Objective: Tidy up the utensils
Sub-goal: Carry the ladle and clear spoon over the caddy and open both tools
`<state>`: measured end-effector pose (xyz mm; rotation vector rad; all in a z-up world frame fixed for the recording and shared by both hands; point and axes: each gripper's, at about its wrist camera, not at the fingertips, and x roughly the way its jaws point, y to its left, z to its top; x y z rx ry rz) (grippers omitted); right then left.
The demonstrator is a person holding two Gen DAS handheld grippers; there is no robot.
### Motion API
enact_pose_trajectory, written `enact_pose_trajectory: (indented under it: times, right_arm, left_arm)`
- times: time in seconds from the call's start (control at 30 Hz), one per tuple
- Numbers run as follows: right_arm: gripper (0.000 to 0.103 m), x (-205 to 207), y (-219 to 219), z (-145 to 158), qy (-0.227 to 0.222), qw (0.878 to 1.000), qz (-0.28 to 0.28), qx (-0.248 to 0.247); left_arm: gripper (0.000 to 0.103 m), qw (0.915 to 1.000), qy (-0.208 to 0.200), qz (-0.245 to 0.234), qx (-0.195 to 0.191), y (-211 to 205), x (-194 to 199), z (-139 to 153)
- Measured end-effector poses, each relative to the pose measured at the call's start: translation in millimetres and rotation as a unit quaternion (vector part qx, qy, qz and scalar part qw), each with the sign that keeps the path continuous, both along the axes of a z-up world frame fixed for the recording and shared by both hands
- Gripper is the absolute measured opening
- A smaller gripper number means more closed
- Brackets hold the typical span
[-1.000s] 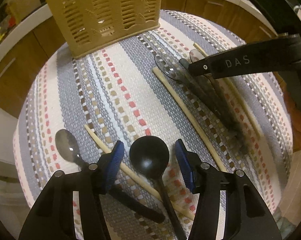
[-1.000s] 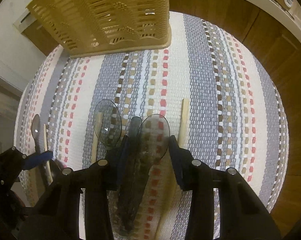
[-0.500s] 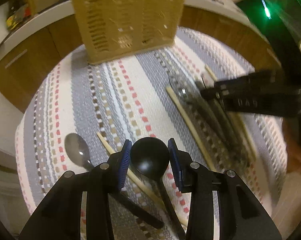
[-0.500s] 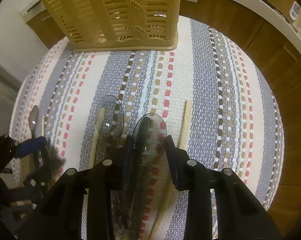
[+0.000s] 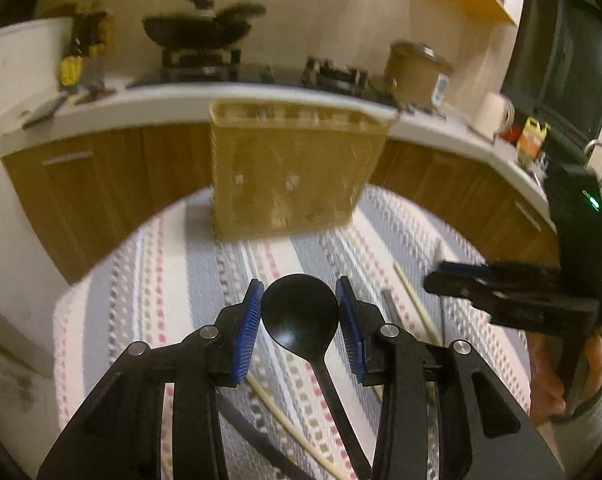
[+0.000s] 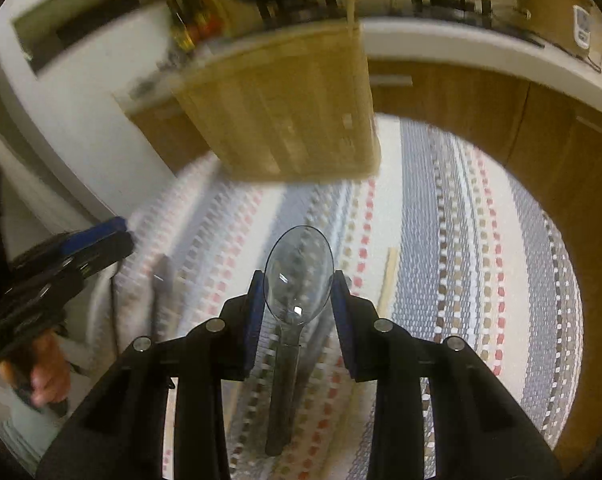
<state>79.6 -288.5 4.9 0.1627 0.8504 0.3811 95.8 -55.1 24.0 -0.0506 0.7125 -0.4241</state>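
Note:
My left gripper point(image 5: 299, 296) is shut on the bowl of a black spoon point(image 5: 301, 316), held above the striped mat point(image 5: 173, 280); the handle hangs down toward me. In the right wrist view my right gripper point(image 6: 299, 280) is shut on a clear plastic spoon point(image 6: 299, 268), also off the mat. The tan slotted utensil holder point(image 5: 293, 176) stands upright at the mat's far edge, ahead of both grippers, and is blurred in the right wrist view point(image 6: 285, 112). Each gripper shows in the other's view: right gripper point(image 5: 441, 278), left gripper point(image 6: 109, 236).
Chopsticks point(image 5: 415, 300) point(image 5: 293, 424) point(image 6: 389, 276) and a dark spoon handle point(image 5: 253, 432) lie on the mat. Another spoon point(image 6: 163, 276) lies at the left. Wooden cabinets point(image 5: 101, 184) and a white counter with a stove and pan point(image 5: 201, 36) stand behind.
Both grippers closed on their spoons and rose off the mat, tilting up so the holder and kitchen counter came into view. The other utensils stayed on the mat.

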Motion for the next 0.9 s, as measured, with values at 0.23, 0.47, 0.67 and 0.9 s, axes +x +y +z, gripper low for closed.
enact_pose_trajectory:
  times: [0.23, 0.47, 0.67, 0.9]
  right_arm:
    - [0.030, -13, -10, 59, -0.117, 0.993, -0.005, 0.022]
    - [0.030, -6, -12, 110, -0.212, 0.976, -0.036, 0.022]
    - [0.030, 22, 1, 139, -0.270, 0.960, -0.071, -0.005]
    - [0.030, 85, 2, 157, -0.315, 0.939, -0.137, -0.023]
  left_arm:
    - [0.035, 0.9944, -0.097, 0.039, -0.018, 9, -6, 52]
    - [0.035, 0.9800, -0.181, 0.083, -0.014, 11, 6, 102]
    - [0.035, 0.9609, -0.244, 0.130, -0.016, 15, 35, 135]
    - [0.036, 0.9383, -0.300, 0.171, 0.021, 4, 80, 143]
